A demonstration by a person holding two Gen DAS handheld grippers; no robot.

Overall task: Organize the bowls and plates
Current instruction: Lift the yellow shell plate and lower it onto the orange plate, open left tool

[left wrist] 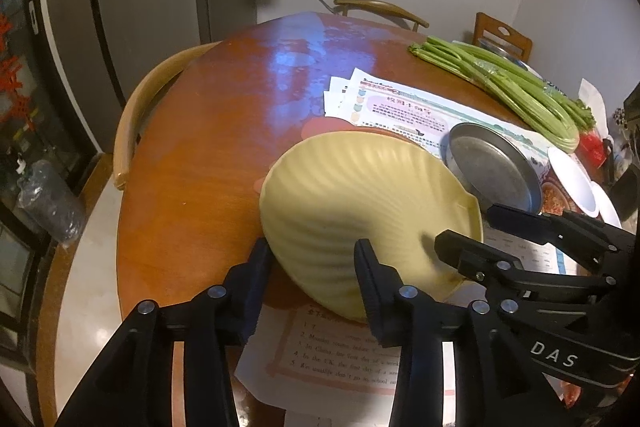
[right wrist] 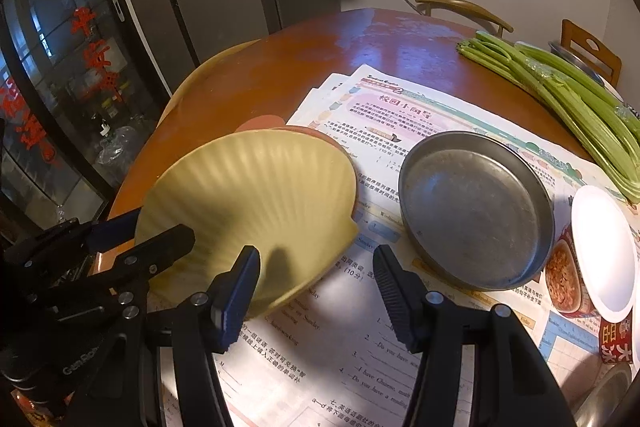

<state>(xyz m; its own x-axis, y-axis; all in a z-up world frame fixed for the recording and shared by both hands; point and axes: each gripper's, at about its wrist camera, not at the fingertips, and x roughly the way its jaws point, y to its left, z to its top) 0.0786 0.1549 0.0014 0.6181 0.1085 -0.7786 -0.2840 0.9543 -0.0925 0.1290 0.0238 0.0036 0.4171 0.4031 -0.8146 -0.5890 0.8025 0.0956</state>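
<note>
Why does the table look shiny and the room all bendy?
Left wrist view: window light bounces off the wooden table as pale glare, and the fisheye lens curves the walls. Right wrist view: the yellow shell plate looks a bit blurry near the gripper, and the white bowl is washed out.

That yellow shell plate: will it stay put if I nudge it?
Probably not. The yellow shell plate looks tilted, propped on something pink, so it may rock or slide. Its glossy ribbed surface looks slippery, and it seems rigid, likely light.
</note>
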